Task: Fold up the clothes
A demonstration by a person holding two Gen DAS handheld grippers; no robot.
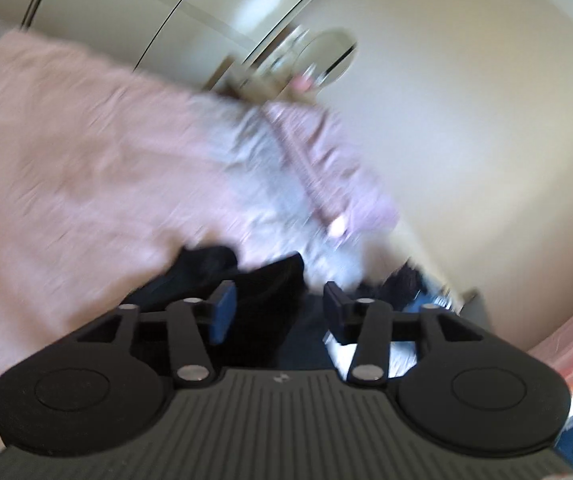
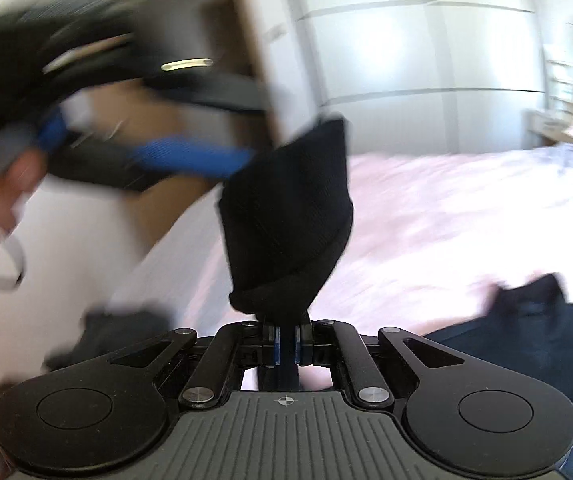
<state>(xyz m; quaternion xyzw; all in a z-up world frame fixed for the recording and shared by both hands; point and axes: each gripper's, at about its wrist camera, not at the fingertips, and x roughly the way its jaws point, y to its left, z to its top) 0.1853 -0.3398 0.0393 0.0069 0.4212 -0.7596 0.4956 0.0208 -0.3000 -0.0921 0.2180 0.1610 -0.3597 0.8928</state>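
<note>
R fingers (image 2: 286,346) pinch 1 black garment (image 2: 286,216)

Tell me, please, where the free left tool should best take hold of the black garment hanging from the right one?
Probably the black garment at its loose upper corner, approached from the side: the right tool pinches only its bunched end, and that corner stands clear.

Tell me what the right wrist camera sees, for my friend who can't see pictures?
The right gripper is shut on a bunched black cloth that sticks up in front of it. Behind is a pink bed, with another dark garment lying on the right. The blurry left gripper reaches in from the left.
</note>
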